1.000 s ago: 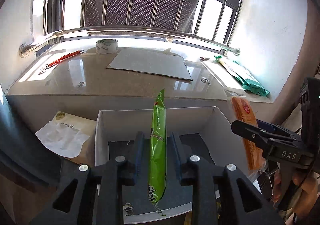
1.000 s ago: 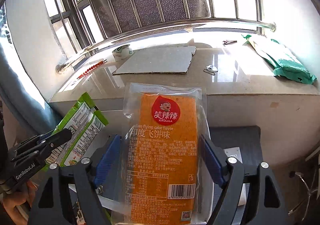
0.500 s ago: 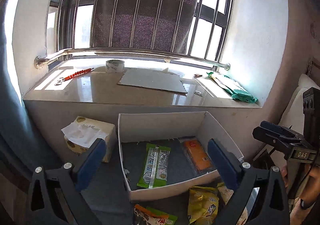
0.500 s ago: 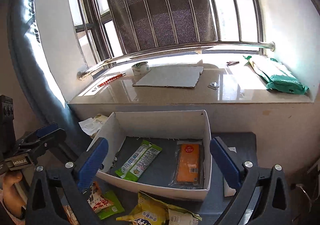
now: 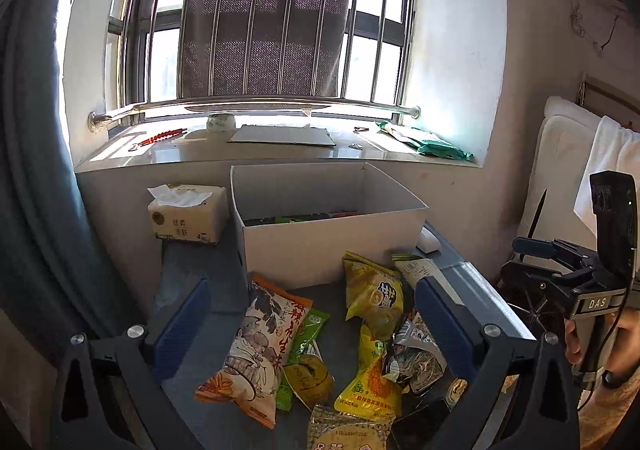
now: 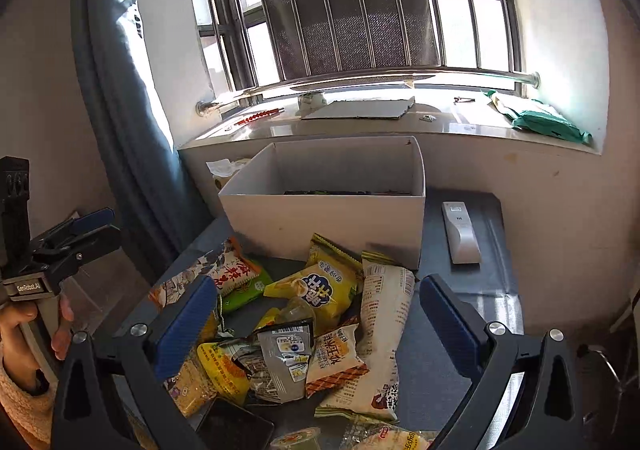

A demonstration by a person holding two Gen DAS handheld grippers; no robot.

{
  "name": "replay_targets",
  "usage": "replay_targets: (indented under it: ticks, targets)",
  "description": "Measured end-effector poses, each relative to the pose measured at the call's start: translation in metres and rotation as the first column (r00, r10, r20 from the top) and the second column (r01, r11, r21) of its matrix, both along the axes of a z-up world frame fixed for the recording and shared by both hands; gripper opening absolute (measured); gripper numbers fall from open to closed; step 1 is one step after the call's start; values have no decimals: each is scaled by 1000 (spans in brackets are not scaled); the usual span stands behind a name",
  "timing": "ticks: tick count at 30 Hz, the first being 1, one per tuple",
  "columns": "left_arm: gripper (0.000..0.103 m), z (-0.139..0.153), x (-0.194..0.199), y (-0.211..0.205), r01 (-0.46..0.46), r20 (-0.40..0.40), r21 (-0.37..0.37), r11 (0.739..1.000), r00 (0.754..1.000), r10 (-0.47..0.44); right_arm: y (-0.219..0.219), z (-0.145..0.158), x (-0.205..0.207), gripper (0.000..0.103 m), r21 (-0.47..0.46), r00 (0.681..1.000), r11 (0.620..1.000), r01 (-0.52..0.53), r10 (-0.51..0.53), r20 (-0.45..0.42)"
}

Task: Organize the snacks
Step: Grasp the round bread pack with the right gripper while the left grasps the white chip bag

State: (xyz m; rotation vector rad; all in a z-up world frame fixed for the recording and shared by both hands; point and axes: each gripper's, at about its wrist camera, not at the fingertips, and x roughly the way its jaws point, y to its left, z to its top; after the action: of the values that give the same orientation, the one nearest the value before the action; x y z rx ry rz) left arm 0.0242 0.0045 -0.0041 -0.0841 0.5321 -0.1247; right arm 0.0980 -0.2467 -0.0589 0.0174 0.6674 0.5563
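Both sets of jaws stand wide apart and hold nothing, each pair poised above the heap of snack packets (image 5: 320, 350) that lies on the dark table (image 5: 208, 290). The left gripper (image 5: 312, 326) has a large white and orange bag (image 5: 252, 354) between its fingers and slightly toward its left finger, so its spread looks meant to take a broad packet. The right gripper (image 6: 320, 318) frames a yellow bag (image 6: 320, 286) and a long white packet (image 6: 380, 330), the latter lying close to its right finger. Beyond both pairs of jaws, just past the heap, sits the white cardboard box (image 5: 332, 246), near enough that a packet lifted here needs only a short carry forward; a few flat packets show over its rim. A white remote (image 6: 460, 234) lies beside the box, ahead of the right finger and apart from the snacks, and a tissue pack (image 5: 186, 213) stands ahead of the left jaws, beside the box
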Motion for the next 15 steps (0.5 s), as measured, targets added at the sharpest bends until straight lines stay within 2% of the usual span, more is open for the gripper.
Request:
replay_targets:
  ticks: [8,13,15]
  targets:
    - [103,-48,-29,-10,3,-91,-3,1000,996,-3,-22,-48,-49,103,-20,995,998,66,-67,-77]
    - [103,-57,-35,-1,-13,-110,-16,1000,994,11,-35,-73,-61,103,-138,989,987,79,-95,-110]
    - [103,-61,-36,4,-22,-122,-35,999,992,17,-41,-86,-59,103,-182,981,979,91,-119,-150]
